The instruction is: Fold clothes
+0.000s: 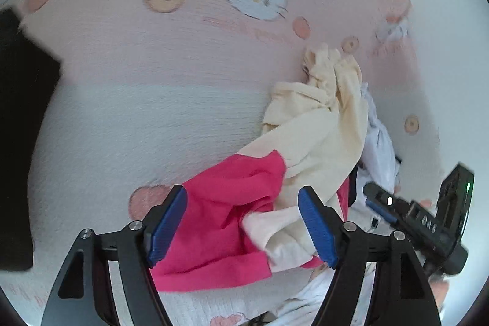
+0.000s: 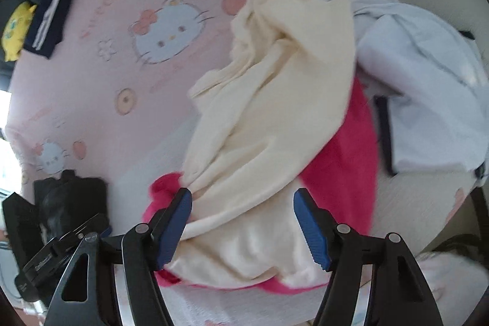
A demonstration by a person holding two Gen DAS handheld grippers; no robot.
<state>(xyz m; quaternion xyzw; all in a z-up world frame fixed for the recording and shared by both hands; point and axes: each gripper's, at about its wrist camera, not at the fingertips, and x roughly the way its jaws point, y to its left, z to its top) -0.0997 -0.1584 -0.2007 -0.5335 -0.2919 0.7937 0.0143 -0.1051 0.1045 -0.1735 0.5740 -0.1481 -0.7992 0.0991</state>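
- Both my tools stand wide: the left gripper (image 1: 243,226) and the right gripper (image 2: 243,226) have their blue pads apart, and neither pinches cloth.
- The garment, a cream top (image 2: 269,100) with a pink part (image 1: 220,222), lies bunched on the sheet (image 1: 137,100). It is crumpled and twisted, not flat, so I judge the fold has not started; spreading comes first.
- In the left view the pink part sits between my pads, with a cream fold poking through beside the right pad. In the right view the cream cloth fills the gap, and the left pad (image 2: 175,226) looks to touch it, though it does not clamp.
- A white garment (image 2: 428,87) lies just beside the cream top and partly under its edge. I should take only the cream-and-pink piece, or both will drag together.
- To do this well I would seek a true edge: a hem or shoulder seam, one per tool, well apart from each other. A bite into the bunched middle only tightens the knot.
- Then lift, let the cloth hang free, and lay it on the open sheet to the left.
- The dark clothes (image 2: 50,11) at the far corner are well clear.
- Which is front or back I cannot tell.
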